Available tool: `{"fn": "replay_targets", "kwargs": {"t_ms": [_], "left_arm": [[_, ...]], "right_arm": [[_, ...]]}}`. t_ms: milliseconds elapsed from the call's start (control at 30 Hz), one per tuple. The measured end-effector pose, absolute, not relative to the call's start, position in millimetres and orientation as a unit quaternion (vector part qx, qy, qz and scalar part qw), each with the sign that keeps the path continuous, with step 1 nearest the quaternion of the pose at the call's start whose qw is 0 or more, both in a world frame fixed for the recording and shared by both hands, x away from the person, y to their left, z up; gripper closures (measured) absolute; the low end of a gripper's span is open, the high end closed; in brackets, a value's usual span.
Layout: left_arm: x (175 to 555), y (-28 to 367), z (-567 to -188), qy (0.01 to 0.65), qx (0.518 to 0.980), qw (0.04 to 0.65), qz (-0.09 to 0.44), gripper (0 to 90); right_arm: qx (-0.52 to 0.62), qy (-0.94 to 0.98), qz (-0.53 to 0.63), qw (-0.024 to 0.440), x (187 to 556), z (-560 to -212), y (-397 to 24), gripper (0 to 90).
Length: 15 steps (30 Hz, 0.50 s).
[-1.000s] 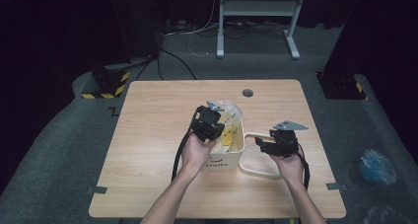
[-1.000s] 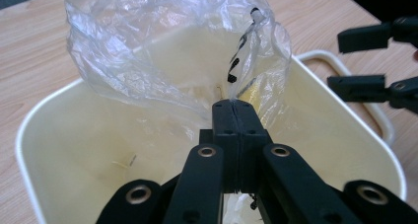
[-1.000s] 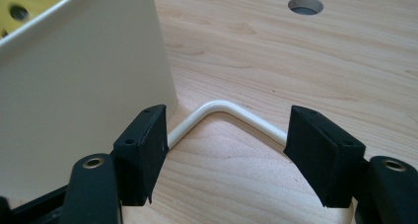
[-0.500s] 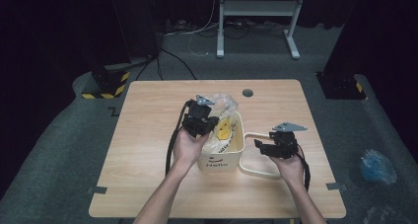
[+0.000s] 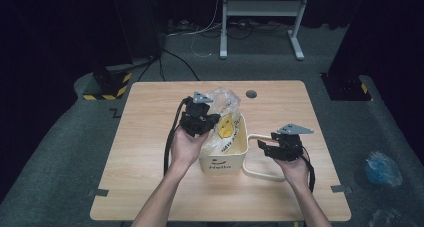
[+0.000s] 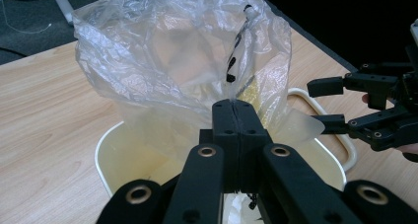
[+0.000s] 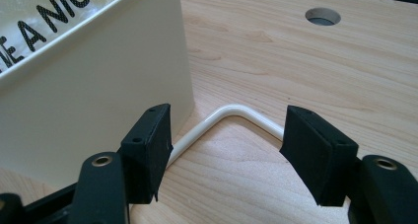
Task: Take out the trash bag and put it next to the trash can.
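One clear bag (image 6: 172,71) stands upright, mouth down, in the cream bin (image 5: 235,154).

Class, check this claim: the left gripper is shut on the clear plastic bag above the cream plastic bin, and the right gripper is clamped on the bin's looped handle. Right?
One part is wrong. The right gripper is not clamped: in the right gripper view its jaws stand open, apart from the looped handle. The left gripper is indeed shut on the clear plastic bag above the cream plastic bin.
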<state>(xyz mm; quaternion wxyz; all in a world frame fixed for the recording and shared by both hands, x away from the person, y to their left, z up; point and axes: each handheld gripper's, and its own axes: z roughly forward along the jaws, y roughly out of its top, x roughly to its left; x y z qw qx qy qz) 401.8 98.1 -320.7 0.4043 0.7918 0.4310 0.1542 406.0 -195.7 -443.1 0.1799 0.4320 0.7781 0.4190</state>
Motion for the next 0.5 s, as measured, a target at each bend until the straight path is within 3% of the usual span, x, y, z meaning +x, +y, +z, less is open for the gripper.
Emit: {"fn": "replay_targets", "kwargs": {"t_ms": [500], "left_arm": [[397.5,108.4,-310.0,0.429,0.788,0.412,0.161,89.5]], "right_arm": [[0.433,0.779,0.420,0.173,406.4,-447.5,-195.3,37.1]]}}
